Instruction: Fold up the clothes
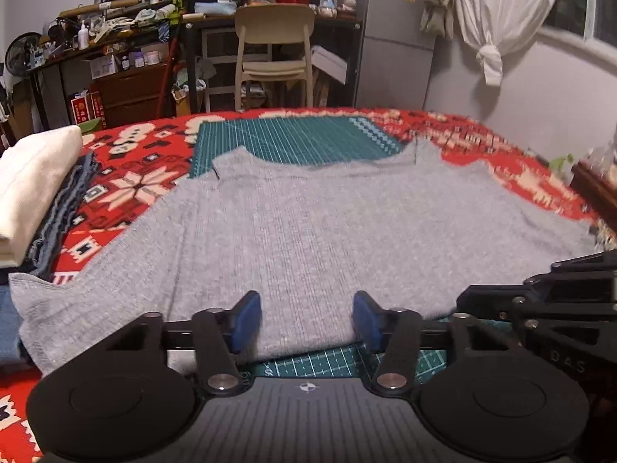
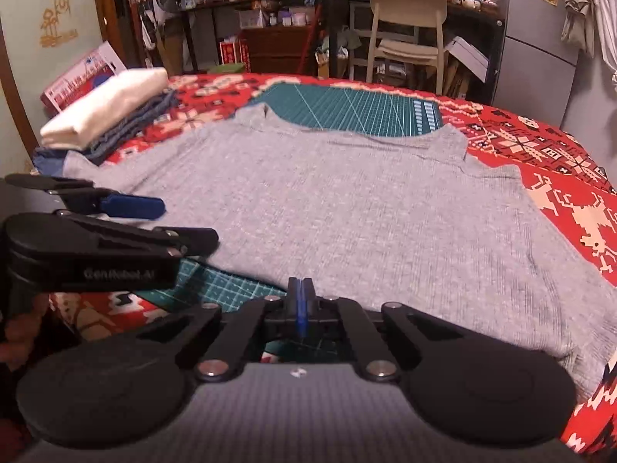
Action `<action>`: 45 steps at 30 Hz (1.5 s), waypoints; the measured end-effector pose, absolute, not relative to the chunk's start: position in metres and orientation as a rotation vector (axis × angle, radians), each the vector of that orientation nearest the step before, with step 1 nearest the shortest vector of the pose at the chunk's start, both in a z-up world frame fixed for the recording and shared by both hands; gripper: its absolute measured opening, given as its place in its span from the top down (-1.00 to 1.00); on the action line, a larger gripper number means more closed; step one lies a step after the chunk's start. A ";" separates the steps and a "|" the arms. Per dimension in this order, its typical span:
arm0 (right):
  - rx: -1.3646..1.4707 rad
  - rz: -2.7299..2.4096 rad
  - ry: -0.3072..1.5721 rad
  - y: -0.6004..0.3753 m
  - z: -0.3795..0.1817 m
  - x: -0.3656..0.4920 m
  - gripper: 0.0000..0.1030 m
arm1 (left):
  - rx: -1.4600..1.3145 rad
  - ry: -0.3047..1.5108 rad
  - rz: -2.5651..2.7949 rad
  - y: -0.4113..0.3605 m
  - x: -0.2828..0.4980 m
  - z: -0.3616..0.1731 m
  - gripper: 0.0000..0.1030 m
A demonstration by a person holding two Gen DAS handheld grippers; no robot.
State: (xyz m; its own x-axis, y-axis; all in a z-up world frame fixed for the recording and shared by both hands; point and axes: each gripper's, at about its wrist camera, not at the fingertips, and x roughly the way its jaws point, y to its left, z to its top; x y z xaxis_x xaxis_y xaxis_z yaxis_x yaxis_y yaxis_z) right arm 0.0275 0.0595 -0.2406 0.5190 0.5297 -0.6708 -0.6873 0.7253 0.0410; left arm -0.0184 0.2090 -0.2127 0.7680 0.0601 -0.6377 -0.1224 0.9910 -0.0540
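Note:
A grey ribbed knit top [image 1: 308, 223] lies flat on the table, neckline away from me and hem near me. My left gripper [image 1: 306, 322] is open, its blue pads [image 1: 246, 320] on either side of the near hem. The right wrist view shows the same top [image 2: 347, 200]. There my right gripper [image 2: 302, 293] is shut, with its tips at the hem edge and apparently pinching it. The left gripper [image 2: 173, 223] shows at that view's left edge, jaws apart. The right gripper [image 1: 474, 305] enters the left wrist view from the right.
A green cutting mat [image 1: 293, 135] lies under the top on a red patterned table cover [image 1: 135, 177]. A folded stack, cream cloth [image 1: 34, 193] over denim, sits at the left. Behind the table stand a chair [image 1: 270, 50] and cluttered shelves.

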 end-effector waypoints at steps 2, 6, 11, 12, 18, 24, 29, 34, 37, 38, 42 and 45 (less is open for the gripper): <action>-0.245 0.747 0.714 0.061 -0.240 0.028 1.00 | -0.099 0.682 0.093 0.212 -0.021 -0.209 0.21; -0.253 0.765 0.715 0.064 -0.240 0.028 0.98 | -0.127 0.731 0.072 0.217 -0.021 -0.215 0.69; -0.314 0.781 0.727 0.075 -0.251 0.020 0.96 | -0.113 0.774 0.073 0.222 -0.027 -0.221 0.71; -0.319 0.785 0.727 0.075 -0.251 0.018 0.94 | -0.105 0.777 0.070 0.222 -0.028 -0.221 0.71; -0.284 0.798 0.715 0.072 -0.241 0.018 0.94 | -0.106 0.755 0.073 0.226 -0.033 -0.214 0.72; -0.310 0.828 0.725 0.093 -0.248 0.020 0.93 | -0.161 0.775 0.127 0.245 -0.038 -0.219 0.72; -0.319 0.862 0.710 0.103 -0.246 0.015 0.93 | -0.196 0.777 0.139 0.254 -0.043 -0.216 0.72; -0.333 0.867 0.708 0.119 -0.248 0.017 0.91 | -0.231 0.781 0.156 0.261 -0.046 -0.218 0.72; -0.348 0.897 0.711 0.124 -0.250 0.013 0.84 | -0.246 0.773 0.143 0.260 -0.049 -0.216 0.72; -0.345 0.900 0.709 0.123 -0.248 0.012 0.84 | -0.256 0.764 0.127 0.259 -0.050 -0.214 0.72; -0.331 0.906 0.695 0.120 -0.241 0.008 0.85 | -0.268 0.740 0.081 0.253 -0.046 -0.209 0.72; -0.327 0.859 0.684 0.116 -0.239 0.014 0.84 | -0.260 0.751 0.065 0.247 -0.039 -0.212 0.72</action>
State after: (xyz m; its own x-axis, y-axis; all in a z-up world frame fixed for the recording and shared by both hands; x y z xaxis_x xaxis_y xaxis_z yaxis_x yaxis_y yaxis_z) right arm 0.0144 0.1159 -0.2392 0.4599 0.5830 -0.6697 -0.7835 0.6214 0.0029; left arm -0.0389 0.2474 -0.2124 0.7307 -0.0344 -0.6818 -0.1511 0.9658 -0.2106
